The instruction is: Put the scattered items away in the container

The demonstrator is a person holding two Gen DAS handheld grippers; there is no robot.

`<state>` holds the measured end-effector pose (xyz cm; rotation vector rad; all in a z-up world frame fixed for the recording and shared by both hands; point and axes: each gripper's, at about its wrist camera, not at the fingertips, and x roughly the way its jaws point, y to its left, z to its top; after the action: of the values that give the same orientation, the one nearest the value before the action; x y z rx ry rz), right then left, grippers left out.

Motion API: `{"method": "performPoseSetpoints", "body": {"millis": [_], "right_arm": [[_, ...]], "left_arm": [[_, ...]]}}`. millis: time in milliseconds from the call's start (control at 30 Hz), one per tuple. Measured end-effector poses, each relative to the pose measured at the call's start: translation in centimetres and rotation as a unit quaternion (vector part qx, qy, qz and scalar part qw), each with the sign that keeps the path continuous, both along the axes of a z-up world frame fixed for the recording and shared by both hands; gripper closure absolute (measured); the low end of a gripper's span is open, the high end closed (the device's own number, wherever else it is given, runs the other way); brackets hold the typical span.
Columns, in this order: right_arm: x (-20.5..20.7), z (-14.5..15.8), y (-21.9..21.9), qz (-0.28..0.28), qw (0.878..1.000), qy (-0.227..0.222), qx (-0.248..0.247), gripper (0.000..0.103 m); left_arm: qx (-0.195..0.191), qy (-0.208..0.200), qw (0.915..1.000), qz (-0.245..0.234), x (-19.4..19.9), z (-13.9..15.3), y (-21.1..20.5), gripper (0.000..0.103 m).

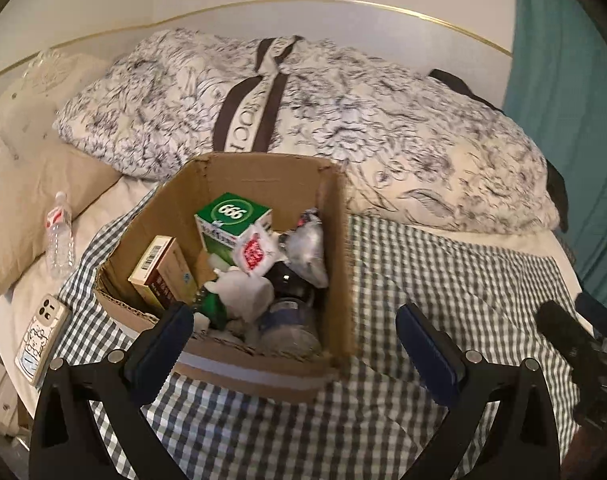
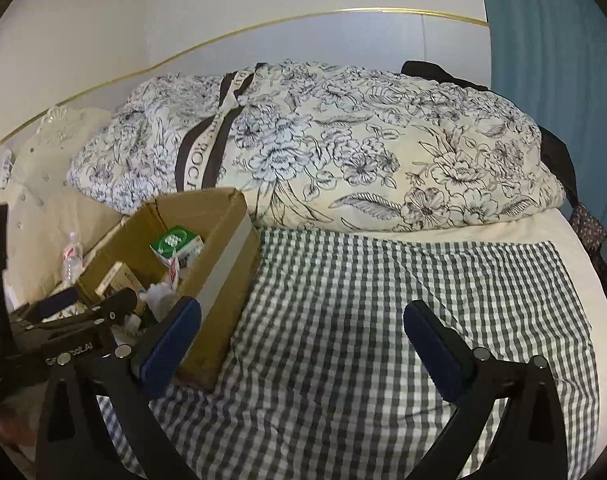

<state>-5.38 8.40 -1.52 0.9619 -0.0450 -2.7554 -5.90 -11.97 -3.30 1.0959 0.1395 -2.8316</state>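
An open cardboard box [image 1: 263, 176] stands on a checked cloth [image 1: 443, 280] on the bed. Inside it lie a green box marked 666 [image 1: 231, 220], a brown and yellow carton [image 1: 159, 272], a white sachet with a red label [image 1: 253, 254], a crumpled silvery bag [image 1: 307, 248] and a clear jar [image 1: 291, 328]. My left gripper [image 1: 293, 312] hangs open over the box's near edge with nothing between its pads. To the right of the box [image 2: 219, 320], my right gripper [image 2: 302, 306] is open and empty above the checked cloth [image 2: 363, 300].
A clear water bottle [image 1: 59, 236] and a phone in a pale case [image 1: 39, 336] lie left of the box. A folded floral duvet [image 1: 363, 128] fills the back of the bed, a beige pillow [image 1: 23, 192] sits at left, and a teal curtain [image 1: 575, 120] hangs at right.
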Motion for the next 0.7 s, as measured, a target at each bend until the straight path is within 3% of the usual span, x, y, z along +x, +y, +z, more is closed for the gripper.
{"method": "performPoseSetpoints", "body": {"millis": [700], "right_arm": [[0.9,-0.7,3.5,-0.041,0.999,-0.008,0.001,0.001]], "left_arm": [[0.004,0.023,0.9997,-0.010,1.9,0.9,2.0,0.000]]}}
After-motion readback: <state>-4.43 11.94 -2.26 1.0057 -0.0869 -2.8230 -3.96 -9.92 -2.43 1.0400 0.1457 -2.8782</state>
